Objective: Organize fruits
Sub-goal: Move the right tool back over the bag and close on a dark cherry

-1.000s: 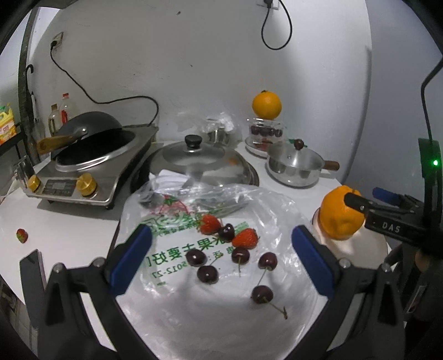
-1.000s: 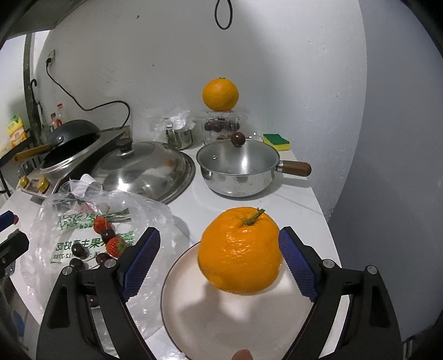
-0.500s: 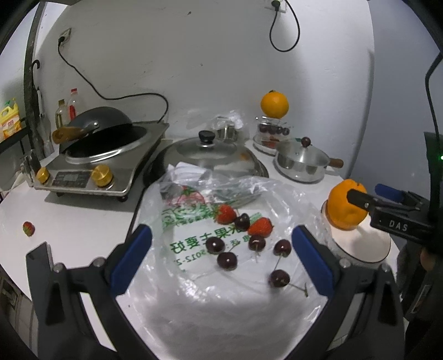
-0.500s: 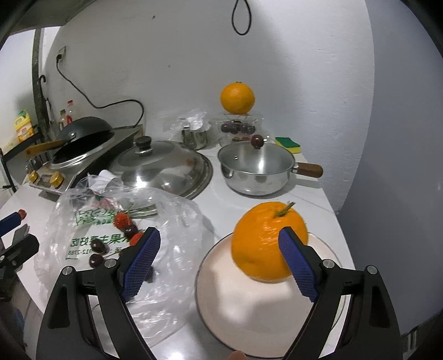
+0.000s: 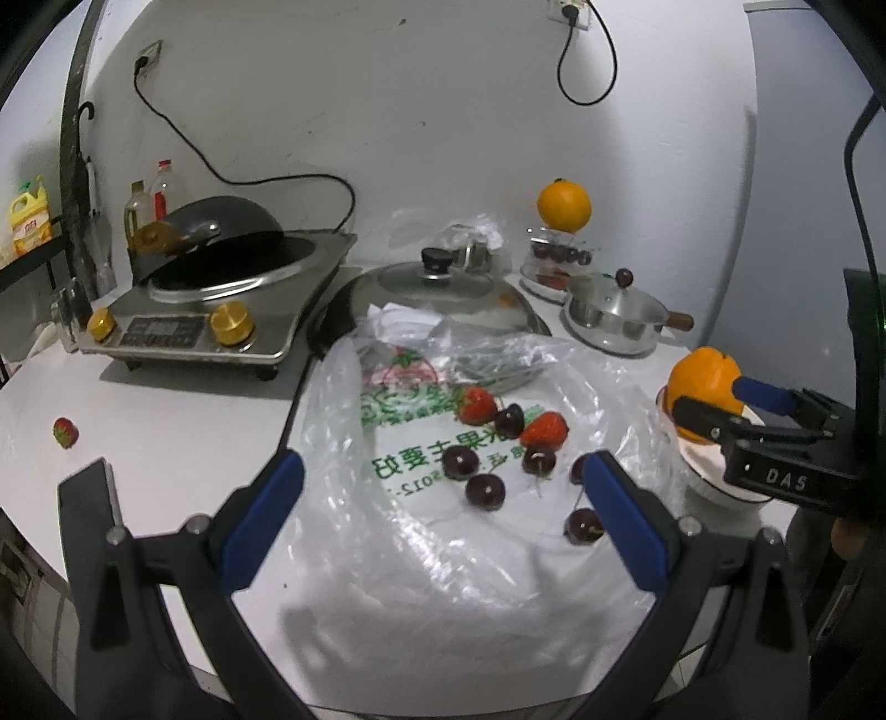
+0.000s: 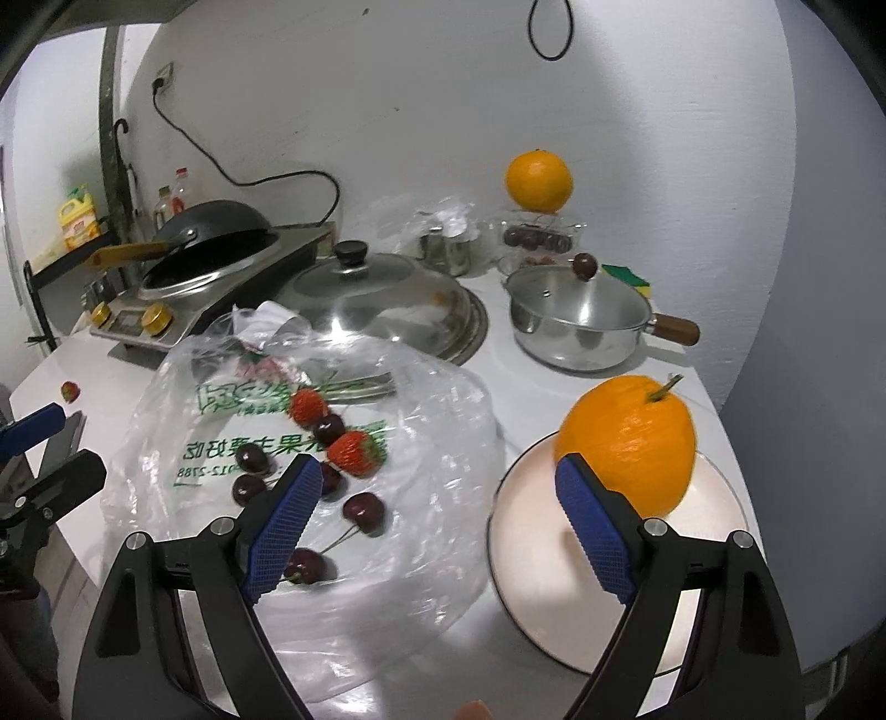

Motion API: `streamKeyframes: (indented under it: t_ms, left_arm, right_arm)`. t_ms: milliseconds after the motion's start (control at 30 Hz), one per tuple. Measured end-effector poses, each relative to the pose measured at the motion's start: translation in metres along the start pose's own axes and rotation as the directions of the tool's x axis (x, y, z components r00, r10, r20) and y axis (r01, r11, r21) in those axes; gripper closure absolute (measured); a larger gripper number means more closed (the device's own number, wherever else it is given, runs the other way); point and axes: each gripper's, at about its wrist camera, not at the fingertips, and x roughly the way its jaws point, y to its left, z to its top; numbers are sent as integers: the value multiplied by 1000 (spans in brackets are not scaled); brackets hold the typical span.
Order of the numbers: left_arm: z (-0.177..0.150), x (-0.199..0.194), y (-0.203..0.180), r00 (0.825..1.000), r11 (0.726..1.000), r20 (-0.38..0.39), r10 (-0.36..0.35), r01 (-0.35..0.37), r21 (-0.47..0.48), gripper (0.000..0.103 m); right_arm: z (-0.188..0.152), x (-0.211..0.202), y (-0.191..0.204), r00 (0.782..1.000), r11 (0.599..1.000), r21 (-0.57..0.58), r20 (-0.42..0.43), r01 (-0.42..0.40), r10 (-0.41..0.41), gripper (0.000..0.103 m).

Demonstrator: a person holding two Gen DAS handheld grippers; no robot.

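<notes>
Orange fruit sits on the plate; both hand-held grippers, right and left, gape empty. Next step, likely: pinch a cherry off the plastic bag.

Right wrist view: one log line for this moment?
right gripper: open, empty | orange: on plate | left gripper: open over bag

A white plastered wall with a socket backs the white countertop, dimly lit
</notes>
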Motion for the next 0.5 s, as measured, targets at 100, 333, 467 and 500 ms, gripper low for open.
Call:
streamKeyframes:
  t_ms: [100, 333, 467, 500]
  left_arm:
    - [-4, -2, 4, 1000, 1000, 0, -1, 1, -6, 1]
    - [-13, -5, 15, 1000, 1000, -2, -3, 3, -22, 1]
    - [-18, -5, 23, 1000, 1000, -9, 0, -1, -27, 1]
    - [-19, -5, 25, 1000, 1000, -10, 2, -2, -28, 1]
  right_arm:
    - [-3, 1, 8, 1000, 1000, -10, -8, -11, 11, 24]
    - [-11, 8, 26, 997, 998, -22, -45, -58, 57, 34]
    - [-17, 15, 39, 995, 996, -31, -68, -80, 78, 36]
    - [-18, 16, 42, 994, 996, -32, -75, -86, 83, 38]
